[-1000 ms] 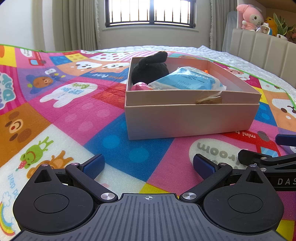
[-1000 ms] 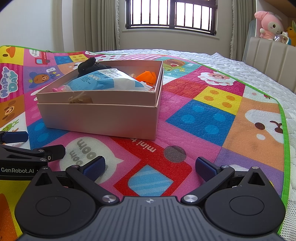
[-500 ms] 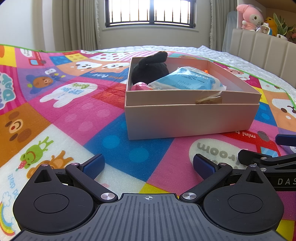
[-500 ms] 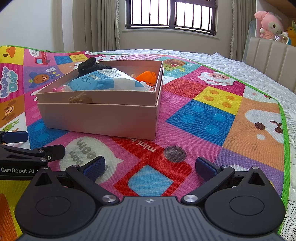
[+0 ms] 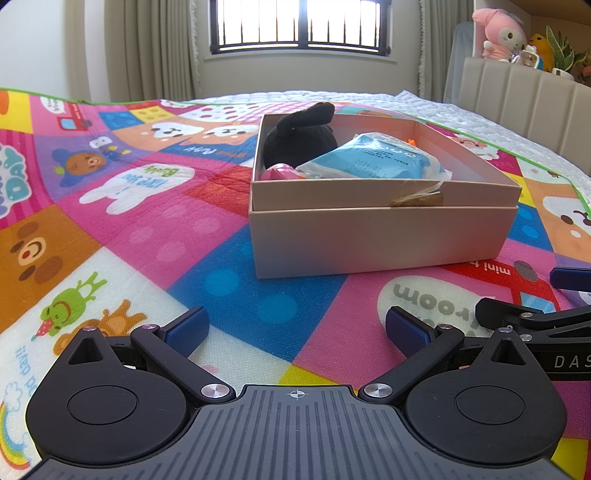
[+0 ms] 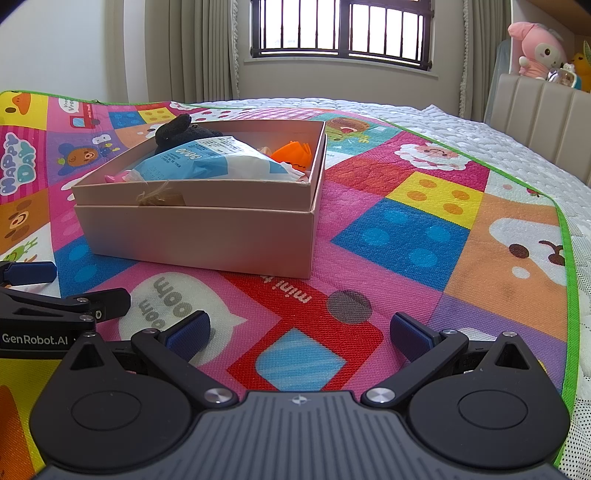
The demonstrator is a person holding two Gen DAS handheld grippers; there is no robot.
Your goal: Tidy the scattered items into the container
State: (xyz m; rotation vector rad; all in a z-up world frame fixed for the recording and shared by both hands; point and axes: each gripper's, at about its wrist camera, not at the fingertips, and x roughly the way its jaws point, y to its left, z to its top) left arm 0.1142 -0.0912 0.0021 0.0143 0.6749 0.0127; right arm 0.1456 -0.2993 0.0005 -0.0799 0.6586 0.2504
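Note:
A pale pink cardboard box sits on the colourful play mat. Inside it lie a black plush toy, a blue and white packet, a small pink item and an orange item. My left gripper is open and empty, low over the mat in front of the box. My right gripper is open and empty, low over the mat to the box's front right. Each gripper shows at the edge of the other's view.
The play mat covers a white quilted bed. A beige headboard with plush toys stands at the right. A barred window and curtains are behind.

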